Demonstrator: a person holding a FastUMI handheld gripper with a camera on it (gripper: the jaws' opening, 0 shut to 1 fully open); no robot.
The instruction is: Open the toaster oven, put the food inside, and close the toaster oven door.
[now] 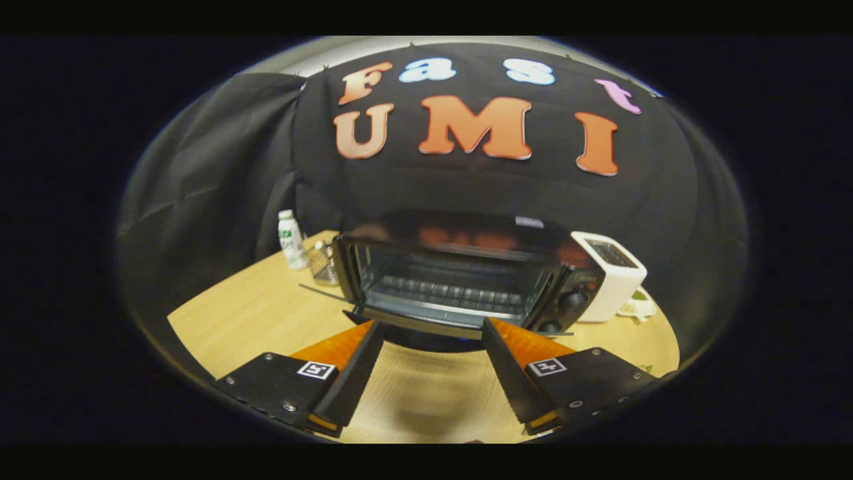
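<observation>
A black toaster oven (466,267) stands on the wooden table (253,313) just beyond my fingers. Its door (420,325) hangs open, folded down toward me, and its front edge lies between my fingertips. The wire rack (443,291) shows inside the cavity; I cannot make out any food on it. Two knobs (572,300) sit on the oven's right panel. My gripper (433,323) is open, its fingers spread wide to either side of the lowered door, holding nothing.
A white pop-up toaster (614,275) stands close against the oven's right side, with a small white and green item (638,307) beyond it. Left of the oven are a small white bottle (290,239) and a glass jar (323,262). Bare tabletop lies under my fingers.
</observation>
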